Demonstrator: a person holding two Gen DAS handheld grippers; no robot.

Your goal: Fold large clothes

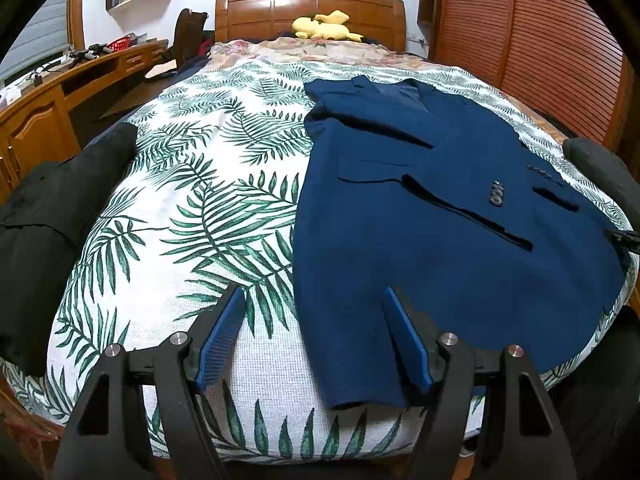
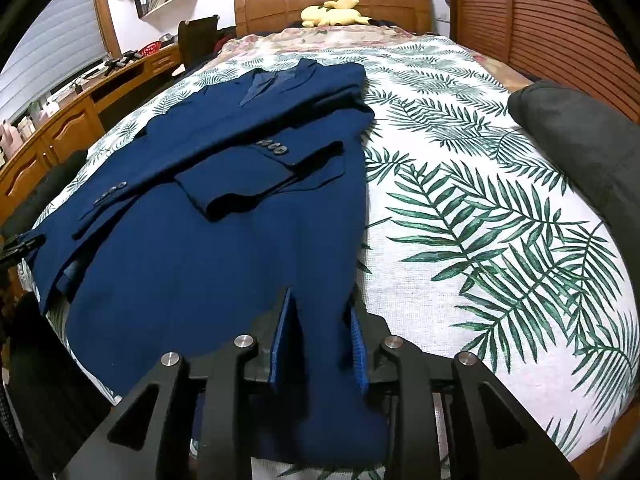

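A dark blue suit jacket (image 1: 440,220) lies flat on the bed, collar toward the headboard, both sleeves folded across its front. My left gripper (image 1: 315,292) is open at the jacket's lower left edge. One of its fingers is over the leaf-print bedcover (image 1: 192,200) and the other over the blue cloth. In the right wrist view the jacket (image 2: 208,240) fills the left half. My right gripper (image 2: 320,312) hovers at the hem near the jacket's right edge. Its blue pads stand a narrow gap apart, with the cloth lying flat below and nothing pinched.
A black garment (image 1: 60,220) is heaped at the bed's left edge, and a dark grey cushion (image 2: 580,140) sits at the right edge. A yellow plush toy (image 1: 324,26) rests by the wooden headboard (image 1: 308,8). A wooden desk (image 1: 48,112) stands left, a slatted wardrobe (image 1: 540,40) right.
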